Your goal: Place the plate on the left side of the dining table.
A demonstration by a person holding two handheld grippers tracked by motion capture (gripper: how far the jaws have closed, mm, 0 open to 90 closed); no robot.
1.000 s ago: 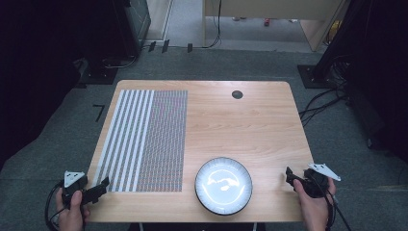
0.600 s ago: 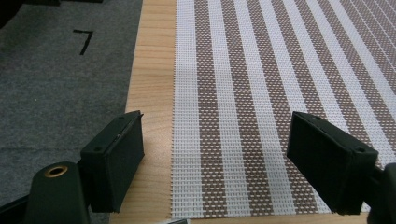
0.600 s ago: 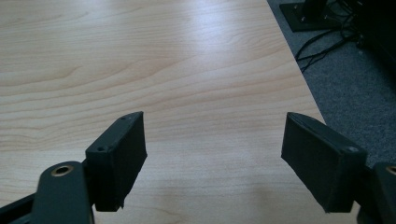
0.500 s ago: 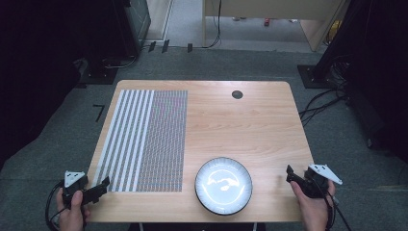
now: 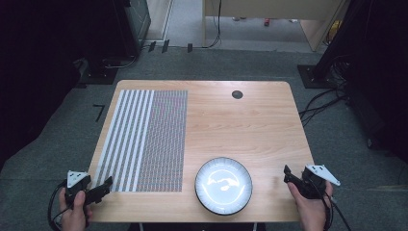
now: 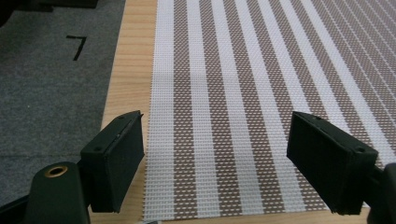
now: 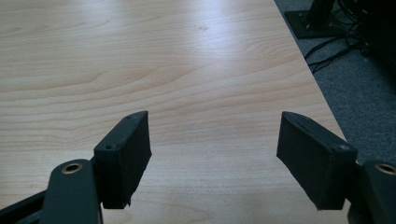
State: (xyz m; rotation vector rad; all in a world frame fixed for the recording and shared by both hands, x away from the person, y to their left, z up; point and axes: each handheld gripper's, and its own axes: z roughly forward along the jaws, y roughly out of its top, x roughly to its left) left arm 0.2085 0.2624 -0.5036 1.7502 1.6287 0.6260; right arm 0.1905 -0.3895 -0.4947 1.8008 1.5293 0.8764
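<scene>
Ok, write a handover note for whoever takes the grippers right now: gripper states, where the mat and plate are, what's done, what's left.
Left gripper: open, nothing between the fingers, at the table's near left corner, pointing over the mat's near edge.
Right gripper: open and holding nothing, its jaws have just been closing a little, over bare wood at the near right edge.
Mat: lies flat on the left half of the table.
Plate: at the near edge, just right of the mat, looks empty.
Done: nothing gripped or moved, as far as the layout shows.
Left: probably grasping the mat or plate; neither is touched yet.
</scene>
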